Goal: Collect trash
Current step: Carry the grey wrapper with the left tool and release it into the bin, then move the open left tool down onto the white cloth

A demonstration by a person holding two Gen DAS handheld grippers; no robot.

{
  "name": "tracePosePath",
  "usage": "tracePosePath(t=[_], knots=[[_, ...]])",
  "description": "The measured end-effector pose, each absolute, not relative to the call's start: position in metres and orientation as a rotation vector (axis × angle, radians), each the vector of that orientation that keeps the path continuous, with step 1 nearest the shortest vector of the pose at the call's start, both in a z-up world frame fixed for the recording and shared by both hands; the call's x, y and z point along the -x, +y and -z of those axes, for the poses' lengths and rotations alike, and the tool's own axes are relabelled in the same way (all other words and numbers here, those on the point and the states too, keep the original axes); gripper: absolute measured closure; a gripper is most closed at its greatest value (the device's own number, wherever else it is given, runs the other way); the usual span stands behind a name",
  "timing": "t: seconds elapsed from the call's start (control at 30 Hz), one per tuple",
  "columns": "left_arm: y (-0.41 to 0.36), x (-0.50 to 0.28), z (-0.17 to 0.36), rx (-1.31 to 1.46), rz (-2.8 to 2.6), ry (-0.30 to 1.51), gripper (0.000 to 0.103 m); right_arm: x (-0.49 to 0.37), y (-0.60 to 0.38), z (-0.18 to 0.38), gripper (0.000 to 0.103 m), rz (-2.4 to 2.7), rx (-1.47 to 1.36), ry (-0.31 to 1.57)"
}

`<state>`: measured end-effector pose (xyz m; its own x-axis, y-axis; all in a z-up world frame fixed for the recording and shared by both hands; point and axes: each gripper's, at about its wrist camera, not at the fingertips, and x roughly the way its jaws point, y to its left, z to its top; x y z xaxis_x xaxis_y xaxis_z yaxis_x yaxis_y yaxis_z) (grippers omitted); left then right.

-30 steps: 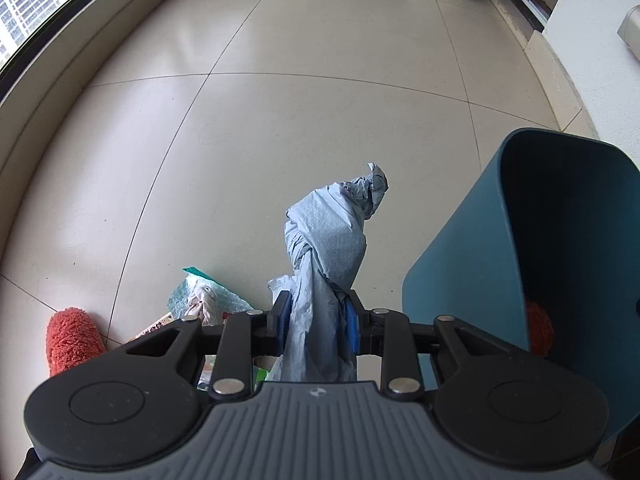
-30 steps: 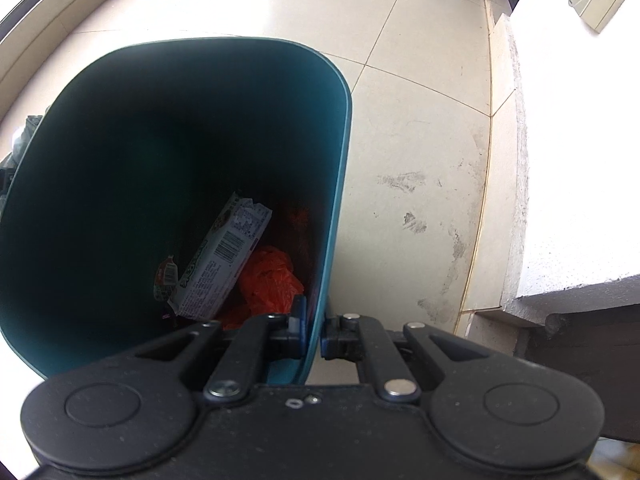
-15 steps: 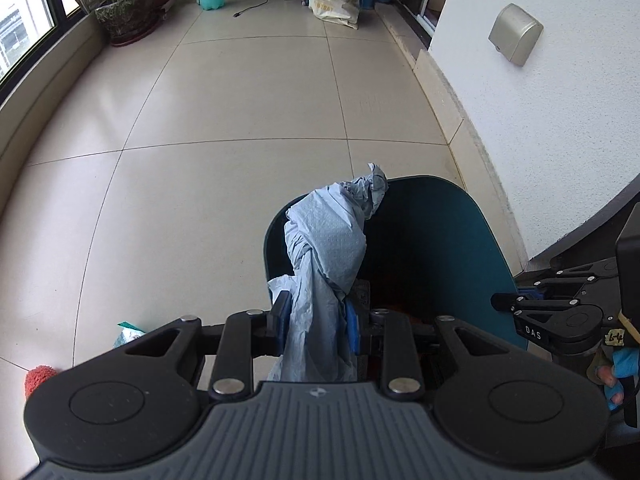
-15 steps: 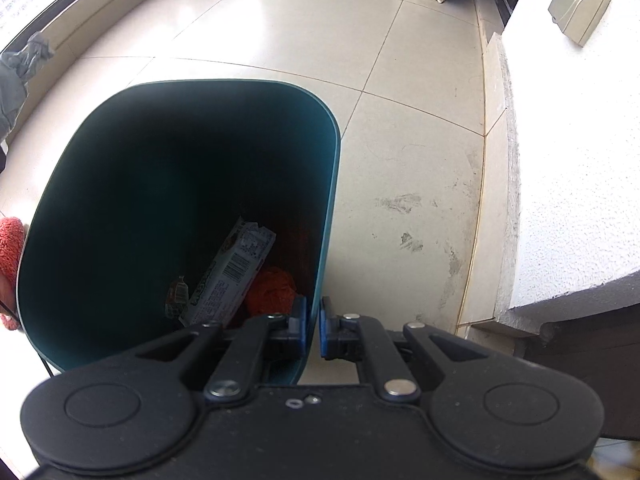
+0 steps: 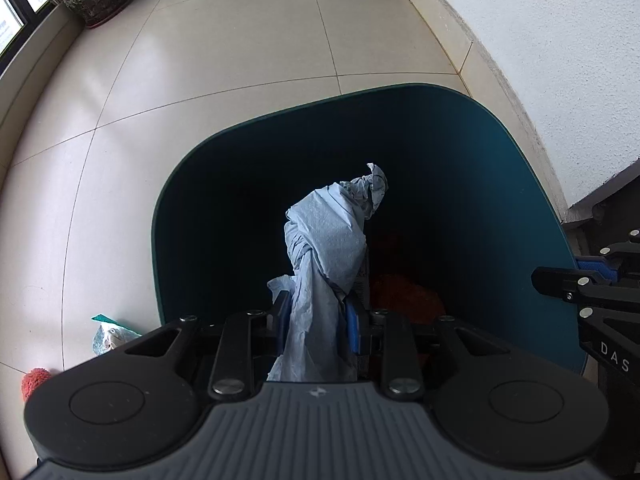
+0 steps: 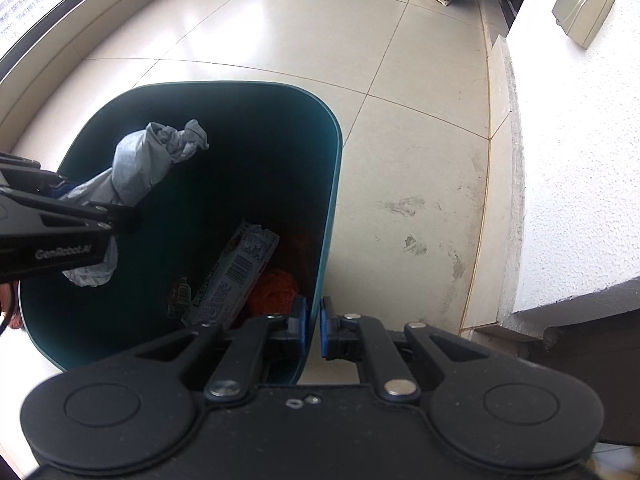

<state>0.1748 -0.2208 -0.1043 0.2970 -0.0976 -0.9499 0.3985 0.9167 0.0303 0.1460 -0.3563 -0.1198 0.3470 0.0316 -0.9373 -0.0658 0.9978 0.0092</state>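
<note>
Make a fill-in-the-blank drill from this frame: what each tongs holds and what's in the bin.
1. The left tongs are shut on a crumpled ____ paper towel.
2. The right tongs pinch the ____ of the teal plastic trash bin.
3. The paper towel hangs over the bin's ____.
4. Inside the bin, a printed barcode wrapper lies beside a crumpled ____ wad.

Missing words: blue; rim; opening; orange

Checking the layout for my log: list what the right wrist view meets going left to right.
left gripper holding the blue-grey paper wad → snack wrapper in the teal bin → orange trash → stained floor tiles → white wall
</note>
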Motion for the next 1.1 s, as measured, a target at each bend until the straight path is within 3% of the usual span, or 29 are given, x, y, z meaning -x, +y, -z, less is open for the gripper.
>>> tracePosePath(t=[0.3, 0.33, 0.43, 1.1], knots=[[-0.223, -0.178, 0.126, -0.269, 0.336, 1.278, 0.072, -0.146, -0.359, 0.117, 0.096, -0.068, 0.014, 1.216], [-0.223, -0.178, 0.127, -0.260, 0.339, 1.281, 0.068, -0.146, -0.359, 0.118, 0.096, -0.068, 0.015, 1.216], [-0.220, -0.177, 0.124, -0.232, 0.358, 1.264, 0.037, -0.147, -0.359, 0.118, 0.096, -0.069, 0.014, 1.216], [-0.162, -0.162, 0.057, -0.102, 0.362, 1.079, 0.032, -0.148, -0.355, 0.122, 0.096, -0.061, 0.026, 1.221]])
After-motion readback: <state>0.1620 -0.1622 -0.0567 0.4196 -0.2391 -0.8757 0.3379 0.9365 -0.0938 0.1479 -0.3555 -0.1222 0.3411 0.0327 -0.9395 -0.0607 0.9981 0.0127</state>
